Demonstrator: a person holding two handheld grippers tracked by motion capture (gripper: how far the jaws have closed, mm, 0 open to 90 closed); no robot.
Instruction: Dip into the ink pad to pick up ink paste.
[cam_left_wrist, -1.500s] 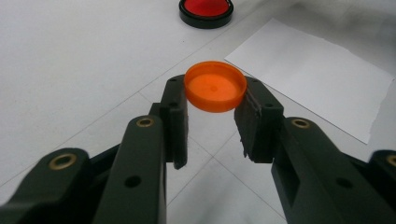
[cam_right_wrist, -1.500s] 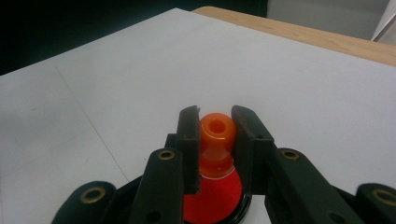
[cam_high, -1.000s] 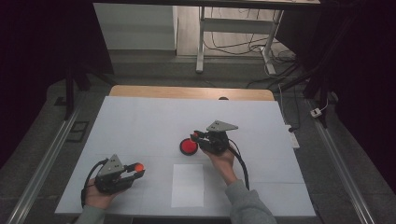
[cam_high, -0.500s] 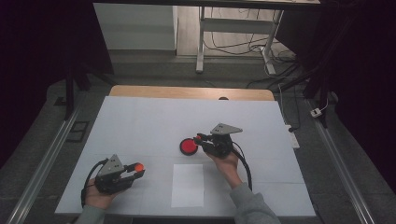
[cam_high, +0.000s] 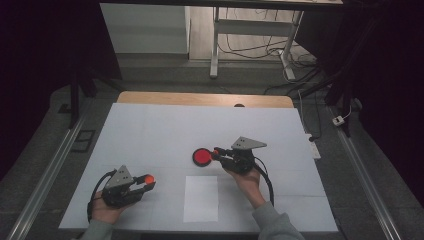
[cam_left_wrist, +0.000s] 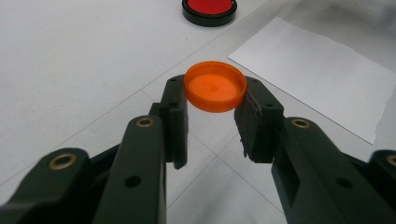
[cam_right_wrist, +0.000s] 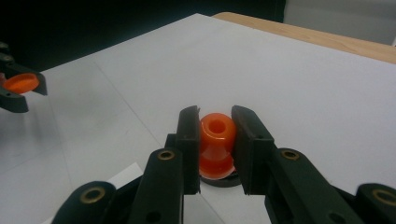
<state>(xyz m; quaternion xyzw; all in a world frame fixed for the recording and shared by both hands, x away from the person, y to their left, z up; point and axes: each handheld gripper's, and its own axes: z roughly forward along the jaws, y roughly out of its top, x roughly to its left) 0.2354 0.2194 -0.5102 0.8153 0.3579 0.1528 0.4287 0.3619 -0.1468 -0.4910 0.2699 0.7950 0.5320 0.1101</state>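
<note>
High view | left fingers (cam_high: 148, 180) pinch orange cap (cam_high: 149, 177) | right fingers (cam_high: 216, 152) pinch orange stamp (cam_right_wrist: 216, 143) | paper (cam_high: 201, 198) between

A smooth, glossy orange plastic cap (cam_left_wrist: 215, 87) is seen at centre frame, between matt black plastic jaws studded with brass-coloured rivets. A glossy orange plastic knob (cam_right_wrist: 216, 140) is shown. The worktop (cam_high: 150, 135) is covered in matt white; bare wood edges its far side. Matt paper (cam_high: 201, 198) lies lower centre.
</note>
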